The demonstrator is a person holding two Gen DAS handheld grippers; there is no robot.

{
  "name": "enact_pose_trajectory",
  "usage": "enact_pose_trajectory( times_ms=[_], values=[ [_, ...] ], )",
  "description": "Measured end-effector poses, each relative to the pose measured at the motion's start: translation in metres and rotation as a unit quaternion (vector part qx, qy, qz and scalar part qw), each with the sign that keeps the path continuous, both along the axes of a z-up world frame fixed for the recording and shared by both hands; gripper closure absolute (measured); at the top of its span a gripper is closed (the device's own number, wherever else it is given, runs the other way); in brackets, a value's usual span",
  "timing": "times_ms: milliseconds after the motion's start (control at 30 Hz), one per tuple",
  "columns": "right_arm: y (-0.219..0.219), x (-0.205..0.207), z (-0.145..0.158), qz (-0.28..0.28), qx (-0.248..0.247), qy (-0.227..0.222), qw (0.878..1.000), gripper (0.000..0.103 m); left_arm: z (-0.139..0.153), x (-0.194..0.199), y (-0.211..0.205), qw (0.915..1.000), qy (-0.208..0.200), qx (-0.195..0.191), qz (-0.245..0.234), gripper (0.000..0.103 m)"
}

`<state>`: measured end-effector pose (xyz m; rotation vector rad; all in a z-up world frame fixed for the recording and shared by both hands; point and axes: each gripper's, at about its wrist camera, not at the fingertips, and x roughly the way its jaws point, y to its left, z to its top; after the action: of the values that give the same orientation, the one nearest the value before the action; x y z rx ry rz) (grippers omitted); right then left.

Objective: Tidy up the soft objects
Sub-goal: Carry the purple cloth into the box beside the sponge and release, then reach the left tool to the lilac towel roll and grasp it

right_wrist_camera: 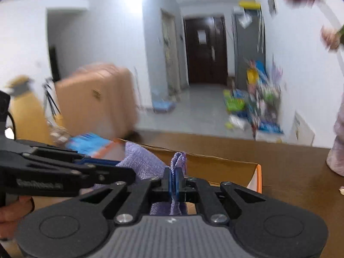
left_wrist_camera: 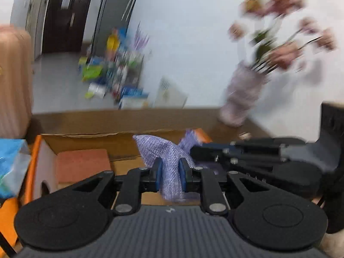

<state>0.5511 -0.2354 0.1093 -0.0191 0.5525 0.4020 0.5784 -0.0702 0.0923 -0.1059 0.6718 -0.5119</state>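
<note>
A lilac knitted cloth [left_wrist_camera: 160, 150] hangs between both grippers above an open cardboard box [left_wrist_camera: 90, 134]. My left gripper [left_wrist_camera: 169, 172] is shut on a bunched fold of it, blue pads pressing from both sides. My right gripper [right_wrist_camera: 174, 177] is shut on a thin edge of the same cloth [right_wrist_camera: 146, 163], which sticks up above its tips. In the left wrist view the right gripper [left_wrist_camera: 193, 149] reaches in from the right onto the cloth. In the right wrist view the left gripper [right_wrist_camera: 126, 175] comes in from the left. A folded salmon cloth [left_wrist_camera: 82, 164] lies inside the box.
The box [right_wrist_camera: 221, 165] sits on a brown table [right_wrist_camera: 296, 172]. A pale vase of pink flowers [left_wrist_camera: 243, 94] stands at the table's far right. A blue packet [left_wrist_camera: 11, 163] lies left of the box. A peach suitcase [right_wrist_camera: 96, 99] and floor clutter [right_wrist_camera: 258, 105] are beyond.
</note>
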Motion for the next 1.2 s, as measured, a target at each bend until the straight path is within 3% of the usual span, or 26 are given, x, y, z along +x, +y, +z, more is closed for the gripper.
enact_pose_trajectory(
  times_ms=[67, 133, 167, 233, 300, 333, 467, 533, 667, 800, 933, 1067, 1200],
  values=[
    [0.004, 0.047, -0.017, -0.02, -0.01, 0.037, 0.999, 0.099, -0.018, 0.033, -0.004, 0.9997, 0.015, 0.013, 0.011, 0.085],
    [0.01, 0.08, -0.032, -0.041, -0.023, 0.058, 0.997, 0.098, -0.033, 0.057, -0.009, 0.9975, 0.022, 0.045, 0.051, 0.078],
    [0.013, 0.092, -0.037, -0.05, -0.031, 0.067, 0.996, 0.094, -0.036, 0.063, -0.009, 0.9964, 0.025, 0.054, 0.061, 0.075],
    [0.019, 0.107, -0.044, -0.046, -0.038, 0.099, 0.993, 0.083, -0.037, 0.064, -0.002, 0.9972, 0.025, 0.038, 0.059, 0.069],
    [0.019, 0.103, -0.039, -0.03, -0.028, 0.087, 0.995, 0.067, -0.032, 0.052, 0.003, 0.9983, 0.012, 0.034, 0.046, 0.054],
    [0.014, 0.097, -0.033, -0.03, -0.021, 0.076, 0.996, 0.056, -0.028, 0.042, 0.004, 0.9983, -0.005, 0.042, 0.039, 0.053],
    [-0.012, 0.066, -0.003, -0.042, 0.013, 0.046, 0.998, 0.051, -0.006, 0.003, 0.017, 0.9972, -0.032, 0.049, 0.046, 0.047],
    [-0.023, 0.038, 0.013, -0.039, 0.021, 0.029, 0.999, 0.047, 0.007, -0.019, 0.024, 0.997, -0.041, 0.045, 0.049, 0.046],
    [-0.046, -0.029, 0.037, -0.031, 0.013, -0.009, 0.999, 0.043, 0.032, -0.085, 0.043, 0.9926, -0.082, 0.051, 0.073, 0.033],
    [-0.062, -0.111, 0.041, -0.025, 0.032, -0.038, 0.998, 0.033, 0.034, -0.161, 0.061, 0.9873, -0.114, 0.054, 0.096, 0.025],
    [-0.063, -0.194, 0.02, 0.002, 0.067, -0.045, 0.997, 0.031, 0.018, -0.232, 0.072, 0.9871, -0.124, 0.049, 0.089, 0.018],
    [-0.049, -0.266, -0.016, 0.014, 0.066, -0.061, 0.996, 0.028, -0.005, -0.296, 0.072, 0.9868, -0.134, 0.057, 0.071, 0.01],
    [-0.038, -0.315, -0.049, 0.029, 0.07, -0.057, 0.996, 0.028, -0.031, -0.338, 0.067, 0.9911, -0.107, 0.042, 0.067, 0.009]
  ],
)
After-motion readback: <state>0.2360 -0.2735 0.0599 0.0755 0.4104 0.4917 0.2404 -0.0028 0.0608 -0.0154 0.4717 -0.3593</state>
